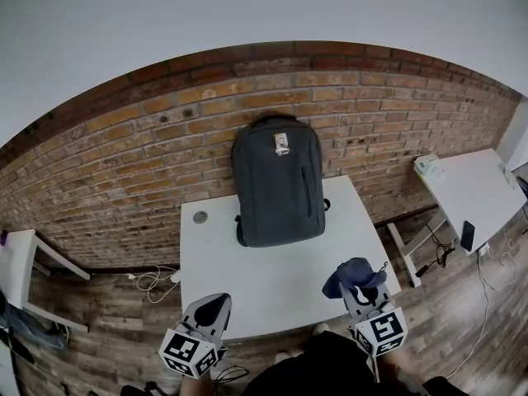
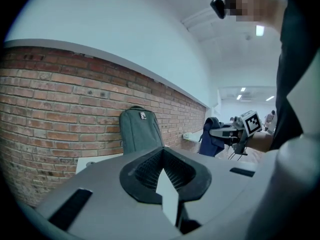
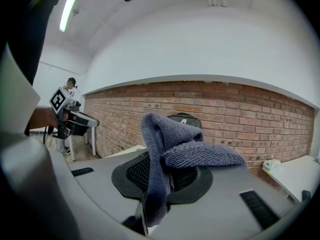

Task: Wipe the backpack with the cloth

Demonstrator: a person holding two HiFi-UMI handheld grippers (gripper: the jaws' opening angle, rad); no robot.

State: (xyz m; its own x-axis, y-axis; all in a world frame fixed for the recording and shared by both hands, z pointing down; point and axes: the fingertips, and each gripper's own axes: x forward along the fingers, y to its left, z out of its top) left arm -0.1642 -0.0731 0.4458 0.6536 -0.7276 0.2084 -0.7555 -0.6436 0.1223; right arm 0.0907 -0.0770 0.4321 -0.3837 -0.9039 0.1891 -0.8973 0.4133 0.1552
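The backpack point(image 1: 278, 190) carries a small pale tag point(image 1: 281, 143) near its top; the print on it is too small for me to read. In my right gripper view the cloth point(image 3: 172, 151) pinched in my right gripper point(image 3: 162, 181) covers nearly all of the backpack. Only its top peeks above the folds, and the cloth hides where my jaws meet. In my left gripper view the body of my left gripper point(image 2: 165, 176) hides the backpack's lower end. Just left of the backpack's base, on the table point(image 1: 272, 299), sits a small round thing point(image 1: 200, 217) that I can't identify. Far to the backpack's left, another white table point(image 1: 16, 258) is cut off by the picture's edge.
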